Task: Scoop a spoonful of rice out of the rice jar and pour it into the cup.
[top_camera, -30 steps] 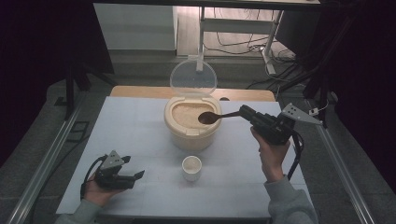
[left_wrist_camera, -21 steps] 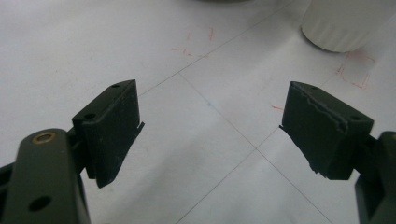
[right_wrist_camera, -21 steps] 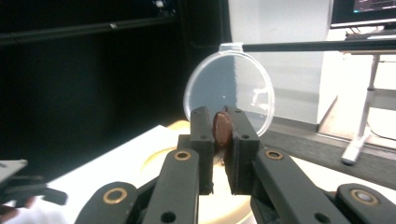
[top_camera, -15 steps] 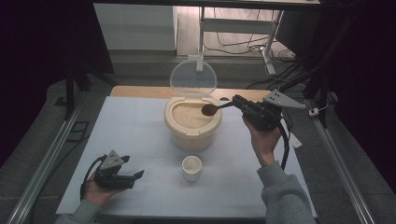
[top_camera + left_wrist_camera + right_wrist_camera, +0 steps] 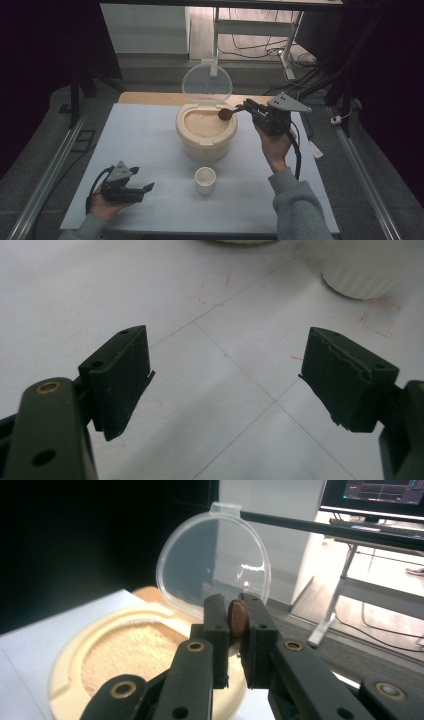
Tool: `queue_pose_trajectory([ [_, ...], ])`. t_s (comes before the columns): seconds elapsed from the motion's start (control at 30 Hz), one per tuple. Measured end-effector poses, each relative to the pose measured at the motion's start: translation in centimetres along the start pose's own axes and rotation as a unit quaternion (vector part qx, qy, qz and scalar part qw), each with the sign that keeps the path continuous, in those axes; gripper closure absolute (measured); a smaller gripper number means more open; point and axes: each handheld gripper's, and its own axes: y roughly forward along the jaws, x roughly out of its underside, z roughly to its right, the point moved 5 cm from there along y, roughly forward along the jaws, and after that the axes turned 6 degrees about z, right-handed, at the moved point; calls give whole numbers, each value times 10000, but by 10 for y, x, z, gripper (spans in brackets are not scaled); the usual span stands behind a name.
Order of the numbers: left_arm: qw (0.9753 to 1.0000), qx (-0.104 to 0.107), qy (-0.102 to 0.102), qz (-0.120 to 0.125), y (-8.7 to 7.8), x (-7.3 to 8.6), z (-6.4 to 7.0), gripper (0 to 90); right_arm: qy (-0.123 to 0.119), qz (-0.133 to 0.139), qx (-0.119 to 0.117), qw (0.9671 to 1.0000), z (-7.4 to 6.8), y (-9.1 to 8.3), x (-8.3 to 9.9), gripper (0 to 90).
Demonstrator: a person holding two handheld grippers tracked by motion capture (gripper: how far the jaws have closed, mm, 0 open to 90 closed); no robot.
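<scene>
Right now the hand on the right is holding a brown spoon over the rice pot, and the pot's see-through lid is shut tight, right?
Not quite. The right gripper does hold the brown spoon over the rice pot, but the clear lid isn't shut. It stands open, tipped up behind the pot, with the rice uncovered. The high view shows it.

A lab-like recording room: a white gridded table (image 5: 150, 150) on rails, cables (image 5: 260, 47) on the floor, a monitor (image 5: 372, 495).

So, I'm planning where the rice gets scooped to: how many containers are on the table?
2. The cream rice container, lid open, stands at the table's middle; the small white cup stands just in front of it, nearer the person. Nothing appears hidden.
</scene>
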Motion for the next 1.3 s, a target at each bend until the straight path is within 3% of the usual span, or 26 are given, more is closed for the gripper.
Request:
queue_pose_trajectory([
  [0.3,10000,4,23,-43,1,1,0,196,41,-202,-93,9997,-6,7,7,824],
  [0.4,10000,5,25,-57,1,1,0,195,320,-328,-219,9987,-7,12,14,824],
  [0.6,10000,9,24,-65,1,2,0,195,570,-424,-277,9971,-7,15,21,824],
  [0.77,10000,10,44,-77,1,2,1,195,1038,-450,-297,9931,-3,15,30,824],
  [0.83,10000,10,45,-76,1,2,1,196,1114,-457,-293,9923,-2,14,30,824],
  [0.87,10000,10,46,-73,1,2,1,195,1328,-513,-322,9893,1,14,33,824],
  [0.93,10000,8,47,-72,1,1,1,196,1409,-526,-339,9880,1,15,35,824],
  [0.97,10000,10,51,-75,1,2,1,195,1603,-533,-360,9850,2,15,38,824],
  [1.03,10000,11,50,-79,1,2,1,196,1670,-537,-366,9838,2,16,39,823],
  [1.07,10000,13,49,-77,1,2,1,196,1844,-555,-378,9805,3,16,42,823],
  [1.1,10000,13,49,-76,1,2,1,196,1844,-555,-378,9805,3,16,42,823],
  [1.17,10000,14,52,-76,1,2,1,196,1988,-561,-368,9777,4,16,43,822],
  [1.2,10000,14,53,-77,1,2,1,196,2150,-588,-355,9742,5,16,44,821],
  [1.23,10000,14,54,-78,1,2,1,196,2150,-588,-355,9742,5,16,44,821],
  [1.27,10000,13,57,-79,1,2,0,196,2254,-612,-383,9716,5,16,45,822],
  [1.3,10000,15,55,-77,1,2,1,196,2554,-629,-393,9640,6,16,47,821],
])
